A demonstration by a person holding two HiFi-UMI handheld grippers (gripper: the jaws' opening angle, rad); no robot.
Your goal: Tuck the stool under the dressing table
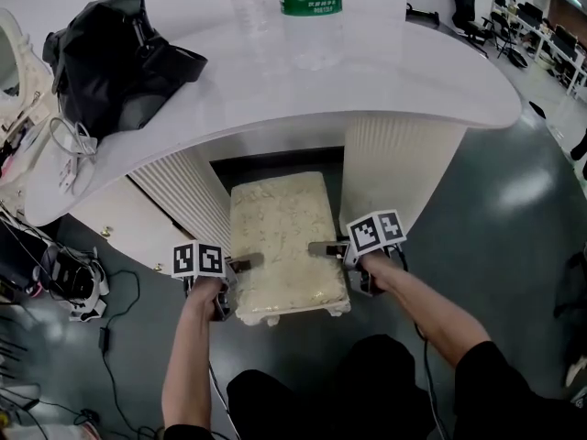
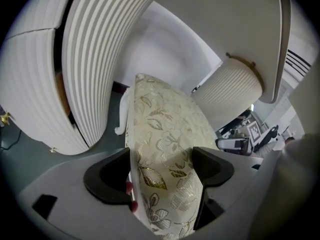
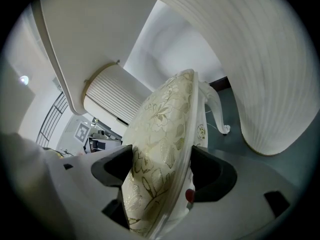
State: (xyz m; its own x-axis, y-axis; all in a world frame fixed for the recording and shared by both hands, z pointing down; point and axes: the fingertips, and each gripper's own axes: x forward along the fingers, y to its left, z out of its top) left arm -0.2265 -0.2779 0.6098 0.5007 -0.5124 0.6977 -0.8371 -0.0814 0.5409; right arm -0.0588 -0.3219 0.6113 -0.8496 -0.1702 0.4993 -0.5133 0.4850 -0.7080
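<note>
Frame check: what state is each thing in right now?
stool: upright, far end inside the kneehole, near end out.
left tool: shut on the stool's left edge.
right tool: shut on the stool's right edge.
dressing table: kneehole partly filled.
green-label bottle: upright on tabletop.
black bag: slumped on tabletop.

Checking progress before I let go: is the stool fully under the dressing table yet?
Partly in: the stool has its far end between the fluted pedestals of the dressing table; its near end sticks out.

Glossy, seemingly brocade cloth on stool [image 1: 280, 236]
</note>
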